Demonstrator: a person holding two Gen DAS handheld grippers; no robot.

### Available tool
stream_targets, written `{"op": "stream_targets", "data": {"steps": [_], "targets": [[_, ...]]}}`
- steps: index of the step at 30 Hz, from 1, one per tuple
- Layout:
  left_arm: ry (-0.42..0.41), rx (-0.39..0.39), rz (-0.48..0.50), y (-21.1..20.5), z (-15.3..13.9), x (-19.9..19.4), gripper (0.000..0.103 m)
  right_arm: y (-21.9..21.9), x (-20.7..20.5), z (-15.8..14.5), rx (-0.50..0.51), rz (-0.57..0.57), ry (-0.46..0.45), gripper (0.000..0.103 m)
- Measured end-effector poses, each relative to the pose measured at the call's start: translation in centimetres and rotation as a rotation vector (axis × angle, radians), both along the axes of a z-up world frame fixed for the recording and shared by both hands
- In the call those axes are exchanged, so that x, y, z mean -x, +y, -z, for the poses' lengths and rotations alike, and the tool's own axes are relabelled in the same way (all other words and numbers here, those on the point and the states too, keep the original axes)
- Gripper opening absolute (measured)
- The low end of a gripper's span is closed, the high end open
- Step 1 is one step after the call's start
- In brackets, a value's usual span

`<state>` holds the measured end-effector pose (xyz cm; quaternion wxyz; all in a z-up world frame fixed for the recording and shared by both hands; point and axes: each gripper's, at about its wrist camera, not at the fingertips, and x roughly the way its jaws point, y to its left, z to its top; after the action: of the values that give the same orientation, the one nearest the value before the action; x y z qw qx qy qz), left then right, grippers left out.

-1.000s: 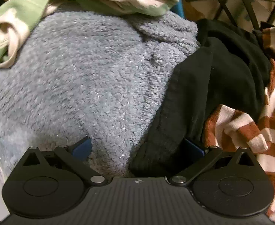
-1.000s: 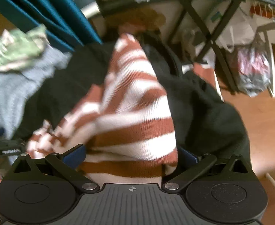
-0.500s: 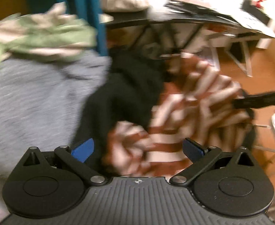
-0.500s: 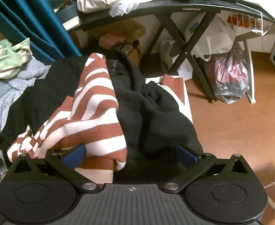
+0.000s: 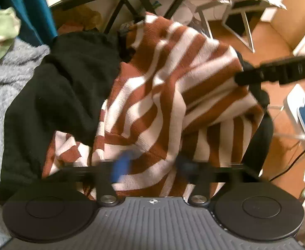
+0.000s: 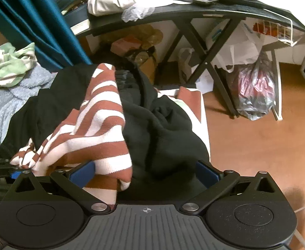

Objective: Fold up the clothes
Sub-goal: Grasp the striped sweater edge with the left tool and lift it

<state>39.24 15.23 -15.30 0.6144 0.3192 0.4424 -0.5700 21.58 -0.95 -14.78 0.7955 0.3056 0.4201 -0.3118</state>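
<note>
Working the striped sweater (image 5: 163,95) among the piled clothes.
I am seeing my left gripper (image 5: 152,164) blurred, its grip unclear; my right gripper (image 6: 145,171) is gaping at six o'clock.

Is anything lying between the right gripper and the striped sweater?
Nothing visible: the striped sweater already reaches between the open right gripper fingers, beside the black garment, which also lies between them.

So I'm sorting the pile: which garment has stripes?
The rust-and-white sweater, draped between the black garment and the plain grey fleece; the others carry no stripes.
</note>
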Motion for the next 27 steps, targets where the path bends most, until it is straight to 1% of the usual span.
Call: {"op": "stream_targets", "data": {"steps": [1, 3, 6, 12, 19, 22, 24, 27], "targets": [[0.004, 0.009, -0.023, 0.2, -0.5, -0.4, 0.012, -0.1, 0.1, -0.1, 0.003, 0.008, 0.005, 0.102], [0.005, 0.052, -0.067, 0.9, -1.9, -1.4, 0.011, -0.2, 0.2, -0.4, 0.012, 0.026, 0.014, 0.102], [0.002, 0.142, -0.150, 2.6, -4.4, -3.0, 0.011, -0.5, 0.3, -1.1, 0.025, 0.042, 0.018, 0.102], [-0.011, 0.328, -0.261, 6.5, -9.4, -5.1, 0.010, -0.5, -0.6, -2.4, 0.047, 0.051, 0.035, 0.102], [-0.036, 0.578, -0.385, 11.4, -16.0, -6.8, 0.010, 1.0, -2.8, -3.0, 0.054, -0.004, 0.046, 0.102], [-0.062, 0.696, -0.422, 14.0, -17.9, -7.6, 0.010, 1.7, -4.0, -3.2, 0.053, -0.032, 0.047, 0.102], [-0.062, 0.767, -0.466, 15.7, -19.1, -8.3, 0.010, 2.2, -4.8, -3.2, 0.055, -0.047, 0.048, 0.102], [-0.051, 0.845, -0.515, 18.1, -20.5, -9.4, 0.010, 2.6, -5.6, -3.1, 0.050, -0.061, 0.054, 0.102]]}}
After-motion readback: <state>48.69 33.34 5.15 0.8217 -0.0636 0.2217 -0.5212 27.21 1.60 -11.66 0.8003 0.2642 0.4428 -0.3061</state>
